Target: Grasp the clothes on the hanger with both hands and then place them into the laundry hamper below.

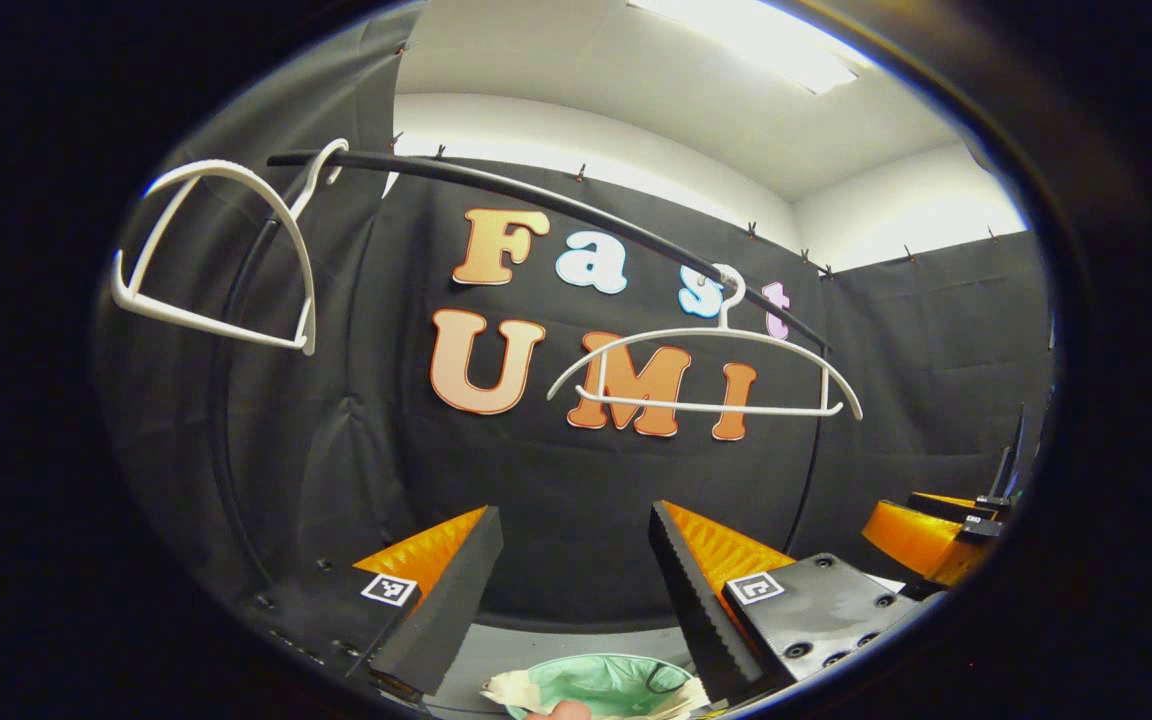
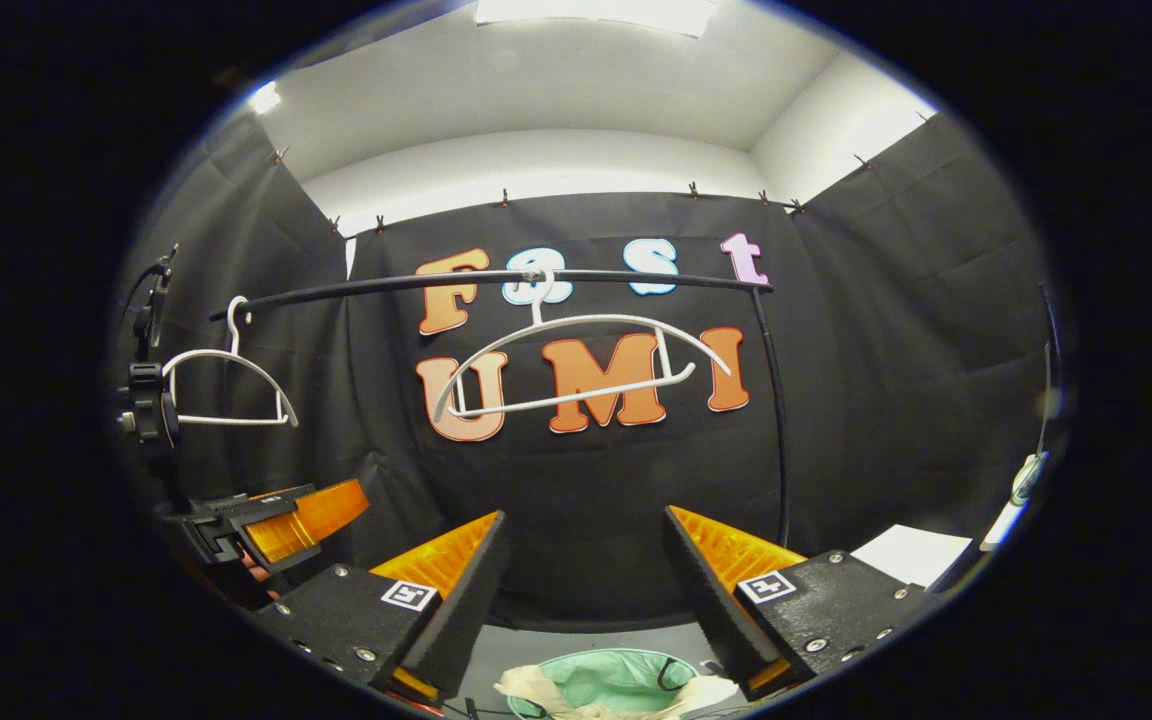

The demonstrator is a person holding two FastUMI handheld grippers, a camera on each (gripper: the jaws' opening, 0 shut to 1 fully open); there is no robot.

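Two bare white hangers hang on the black rail [image 1: 536, 200]: one [image 1: 216, 250] at the upper left, one [image 1: 706, 370] right of centre. In the right gripper view the same hangers [image 2: 581, 365] [image 2: 226, 385] hang from the rail [image 2: 496, 282]. Below, the mint-green hamper [image 1: 601, 680] [image 2: 606, 675] holds cream cloth [image 1: 511, 690] [image 2: 536, 692] draped over its rim. My left gripper [image 1: 574, 512] stands open and empty above the hamper. My right gripper [image 2: 586, 515] is open and empty too. Each shows beside the other as orange fingers [image 1: 921, 540] [image 2: 301, 520].
The rack's upright pole [image 2: 781, 420] runs down at the right of the rail. A black clamp stand [image 2: 146, 400] rises at the far left. A white sheet [image 2: 911, 553] lies at the lower right. A fingertip [image 1: 561, 710] shows at the bottom edge.
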